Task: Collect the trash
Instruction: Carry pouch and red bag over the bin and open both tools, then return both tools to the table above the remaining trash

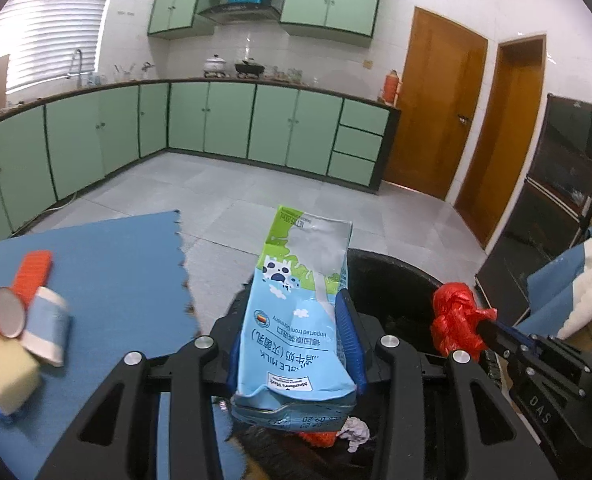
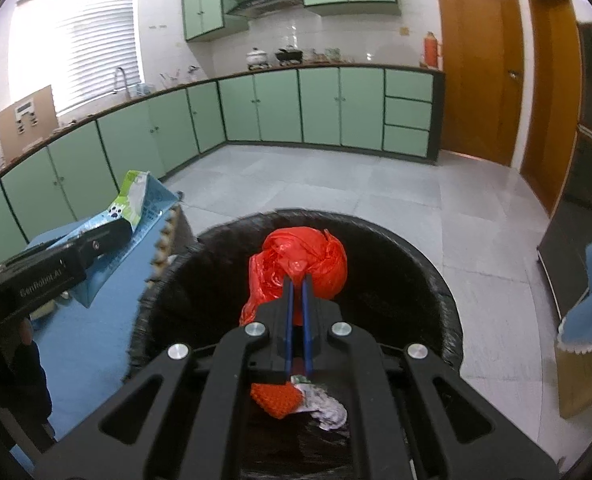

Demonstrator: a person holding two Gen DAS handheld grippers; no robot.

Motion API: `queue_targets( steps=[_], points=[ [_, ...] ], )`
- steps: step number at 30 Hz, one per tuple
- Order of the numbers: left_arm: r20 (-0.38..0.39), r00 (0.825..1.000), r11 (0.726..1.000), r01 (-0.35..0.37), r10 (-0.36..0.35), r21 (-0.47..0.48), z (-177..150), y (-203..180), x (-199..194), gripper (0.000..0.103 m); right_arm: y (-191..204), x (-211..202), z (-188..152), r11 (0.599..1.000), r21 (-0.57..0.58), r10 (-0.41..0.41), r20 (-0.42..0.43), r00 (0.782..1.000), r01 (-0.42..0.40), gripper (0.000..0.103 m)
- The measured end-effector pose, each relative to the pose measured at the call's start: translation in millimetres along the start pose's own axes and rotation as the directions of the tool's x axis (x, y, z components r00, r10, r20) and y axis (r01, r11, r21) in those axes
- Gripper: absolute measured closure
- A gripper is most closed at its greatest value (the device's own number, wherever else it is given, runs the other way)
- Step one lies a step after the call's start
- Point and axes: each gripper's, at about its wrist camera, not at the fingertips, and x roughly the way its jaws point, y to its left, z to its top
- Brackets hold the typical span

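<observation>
My left gripper point(image 1: 296, 304) is shut on a flattened blue and green milk carton point(image 1: 308, 248), its blue pads pressing both long edges. The carton stands tilted over the near rim of a black-lined trash bin point(image 1: 396, 272). In the right wrist view my right gripper point(image 2: 298, 278) is shut on a crumpled red plastic bag point(image 2: 312, 256), held above the open bin point(image 2: 436, 264). The left wrist view shows the same red bag point(image 1: 456, 320) at the right. The carton point(image 2: 136, 200) and left gripper point(image 2: 112, 232) appear at the left of the right wrist view.
An orange net point(image 2: 276, 398) and crumpled paper point(image 2: 328, 408) lie inside the bin. Left of it, a blue mat point(image 1: 116, 260) carries a red can point(image 1: 4, 316), a blue-and-white cup point(image 1: 50, 328), a yellow sponge point(image 1: 4, 376) and an orange piece point(image 1: 34, 272). A dark cabinet point(image 1: 556, 200) stands right.
</observation>
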Motion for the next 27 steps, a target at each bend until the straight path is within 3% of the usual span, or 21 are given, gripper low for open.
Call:
queue_targets(
  steps=[5, 7, 9, 13, 15, 21, 27],
  points=[
    [-0.047, 0.998, 0.999, 0.03, -0.029, 0.018, -4.0, -9.6, 25.6, 0.062, -7.7, 13.8, -11.2, 1.0, 0.015, -0.021, -0.038, 0.999, 0.022, 0.096],
    [-0.064, 0.997, 0.999, 0.044, -0.043, 0.025, -4.7, -14.9, 34.1, 0.061, -11.2, 16.7, -15.6, 0.999, 0.023, -0.03, -0.048, 0.998, 0.031, 0.09],
    [-0.078, 0.995, 0.997, 0.069, -0.067, 0.027, -5.1, -17.5, 38.3, 0.048, -13.8, 17.5, -20.1, 0.999, 0.031, -0.041, -0.051, 0.998, 0.043, 0.074],
    [-0.071, 0.995, 0.997, 0.069, -0.067, 0.029, -6.9, -16.3, 34.5, 0.045, -15.0, 12.8, -24.2, 0.996, 0.044, -0.073, -0.045, 0.996, 0.075, 0.042],
    [-0.063, 0.996, 0.998, 0.058, -0.057, 0.02, -5.3, -11.7, 31.3, 0.042, -13.3, 8.5, -24.4, 0.994, 0.049, -0.098, -0.034, 0.995, 0.1, 0.013],
    [-0.006, 0.999, 0.999, -0.034, 0.034, 0.016, -0.2, 22.2, -1.8, 0.03, 11.6, -5.8, -13.8, 0.997, 0.056, -0.054, -0.003, 0.999, 0.054, 0.01],
    [0.031, 0.984, 0.985, -0.173, 0.174, -0.007, -7.1, 77.1, -52.2, 0.028, 62.1, -16.0, -0.4, 0.999, 0.027, 0.037, 0.035, 0.999, -0.038, 0.008]
  ],
)
